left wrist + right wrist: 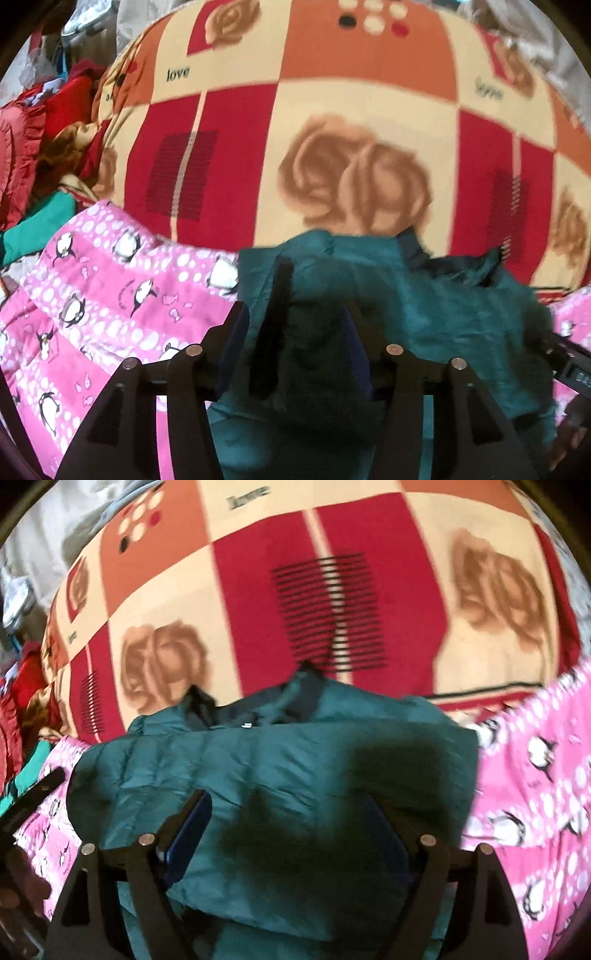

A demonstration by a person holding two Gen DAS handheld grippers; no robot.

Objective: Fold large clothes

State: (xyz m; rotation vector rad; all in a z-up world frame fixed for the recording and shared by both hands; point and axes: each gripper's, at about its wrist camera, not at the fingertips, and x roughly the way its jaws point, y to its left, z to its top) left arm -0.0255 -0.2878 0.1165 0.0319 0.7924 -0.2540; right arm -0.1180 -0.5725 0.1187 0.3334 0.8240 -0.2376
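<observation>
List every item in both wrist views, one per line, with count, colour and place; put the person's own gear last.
teal jacket: one, dark teal, puffy, lying on the pink sheet in front of both grippers.
pink sheet: one, pink with penguins and white dots, under the jacket.
patterned blanket: one, red, orange and cream squares with roses and the word love, behind the jacket.
clothes pile: several pieces, red, brown and green, at the far left.
left gripper: one, black with blue pads, jaws partly open around a fold of the jacket.
right gripper: one, black with blue pads, jaws wide open over the jacket.
</observation>
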